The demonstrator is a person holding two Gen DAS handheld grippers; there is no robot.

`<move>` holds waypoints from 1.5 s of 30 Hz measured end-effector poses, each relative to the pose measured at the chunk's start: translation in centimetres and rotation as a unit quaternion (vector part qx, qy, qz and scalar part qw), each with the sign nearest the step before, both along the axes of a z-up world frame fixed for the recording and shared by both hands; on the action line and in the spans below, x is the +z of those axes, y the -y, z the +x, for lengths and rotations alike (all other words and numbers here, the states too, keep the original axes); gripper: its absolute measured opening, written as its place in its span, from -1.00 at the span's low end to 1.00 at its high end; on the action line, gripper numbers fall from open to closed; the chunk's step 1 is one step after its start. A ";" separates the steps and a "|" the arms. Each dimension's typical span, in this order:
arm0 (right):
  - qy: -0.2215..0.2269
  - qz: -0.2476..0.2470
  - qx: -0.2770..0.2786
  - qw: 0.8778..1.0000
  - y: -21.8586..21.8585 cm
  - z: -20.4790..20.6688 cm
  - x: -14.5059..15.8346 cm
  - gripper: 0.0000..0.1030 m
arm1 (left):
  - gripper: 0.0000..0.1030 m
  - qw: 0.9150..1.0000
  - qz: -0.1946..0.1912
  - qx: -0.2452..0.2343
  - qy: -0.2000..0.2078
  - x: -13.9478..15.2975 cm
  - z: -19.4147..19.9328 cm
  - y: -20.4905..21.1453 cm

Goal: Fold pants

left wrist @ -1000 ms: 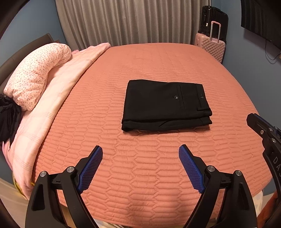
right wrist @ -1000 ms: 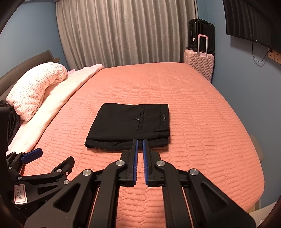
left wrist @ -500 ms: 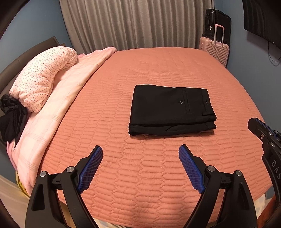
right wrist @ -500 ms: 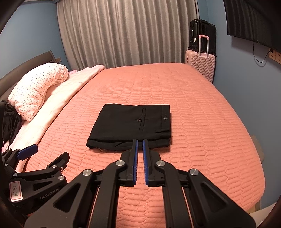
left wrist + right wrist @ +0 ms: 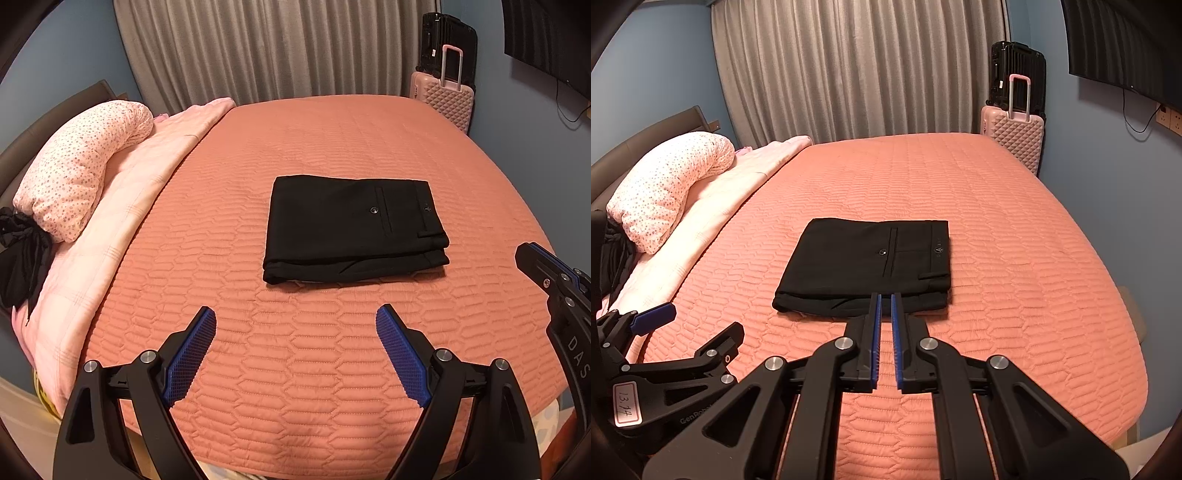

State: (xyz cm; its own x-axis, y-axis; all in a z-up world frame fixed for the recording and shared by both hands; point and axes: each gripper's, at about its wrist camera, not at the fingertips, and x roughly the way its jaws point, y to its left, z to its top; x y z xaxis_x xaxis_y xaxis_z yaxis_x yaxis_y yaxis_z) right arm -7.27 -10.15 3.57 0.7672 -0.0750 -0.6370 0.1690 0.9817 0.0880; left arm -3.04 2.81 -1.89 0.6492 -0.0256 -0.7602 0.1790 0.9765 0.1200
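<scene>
left wrist: folded pants (image 5: 352,225) beyond open left tool (image 5: 295,325)

**Two wrist views over the foot of the bed**

The left wrist camera looks forward and steeply down between its own gripper's (image 5: 295,321) wide-set jaws, from above the near edge of the bed (image 5: 332,387), facing the curtain (image 5: 280,48) on the far wall. The right wrist camera sits just to its right, tilted down less, sighting along its nearly closed jaws toward the same wall.

Both views share the folded black pants (image 5: 351,225) mid-bed, the spotted pillow (image 5: 81,166) at left and the pink suitcase (image 5: 443,96) at right. Each view catches the other's gripper at its edge: the right gripper (image 5: 554,280) in the left view, the left gripper (image 5: 650,317) in the right view.
</scene>
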 end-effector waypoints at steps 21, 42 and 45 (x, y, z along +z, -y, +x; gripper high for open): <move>-0.011 0.002 -0.022 1.000 -0.1 -0.3 -0.6 -0.88 | 0.68 1.000 0.002 0.005 0.000 -0.4 0.3 -0.1; -0.016 0.007 -0.020 1.000 0.1 -0.2 -0.7 -0.88 | 0.68 1.000 0.003 0.004 0.004 0.1 0.6 0.0; -0.014 0.008 -0.019 1.000 0.1 -0.2 -0.6 -0.88 | 0.68 1.000 0.003 0.003 0.004 0.1 0.6 -0.1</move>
State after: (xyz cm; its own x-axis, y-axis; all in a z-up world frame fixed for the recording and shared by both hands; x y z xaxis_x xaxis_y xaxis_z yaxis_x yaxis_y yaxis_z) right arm -7.46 -10.24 2.96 0.7461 -0.0944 -0.6591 0.2094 0.9729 0.0977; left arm -2.40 2.94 -1.76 0.6556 -0.0184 -0.7548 0.1730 0.9768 0.1264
